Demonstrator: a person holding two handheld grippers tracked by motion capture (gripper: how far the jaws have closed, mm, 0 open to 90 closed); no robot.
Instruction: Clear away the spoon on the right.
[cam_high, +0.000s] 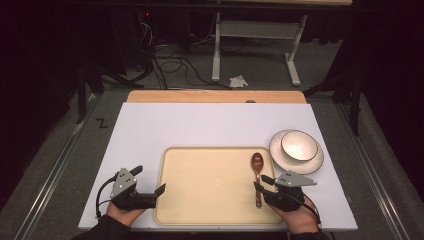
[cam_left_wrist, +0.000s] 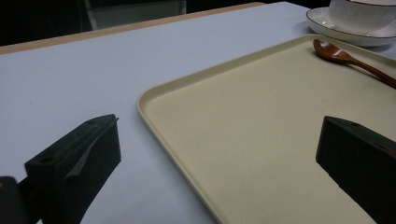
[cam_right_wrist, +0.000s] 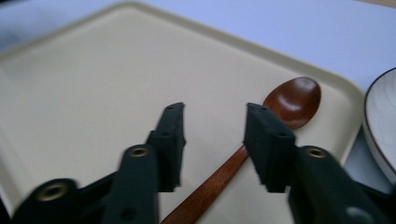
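A brown wooden spoon (cam_high: 257, 170) lies on the right side of a beige tray (cam_high: 215, 149), bowl end pointing away from me. My right gripper (cam_high: 262, 183) is open over the handle. In the right gripper view the spoon (cam_right_wrist: 294, 100) runs up between the parted jaws of that gripper (cam_right_wrist: 215, 114), which do not touch it, with the tray (cam_right_wrist: 93, 70) beneath. My left gripper (cam_high: 148, 180) is wide open at the tray's left edge. In the left gripper view, that gripper (cam_left_wrist: 219, 135) straddles the tray rim (cam_left_wrist: 187, 81), with the spoon (cam_left_wrist: 345, 57) far off.
A white bowl (cam_high: 299, 145) stands on a white plate (cam_high: 305, 169) just right of the tray's far corner; the plate (cam_right_wrist: 380, 121) is close to the spoon's bowl end. The white board (cam_high: 200, 125) stretches beyond the tray to a wooden edge (cam_high: 215, 96).
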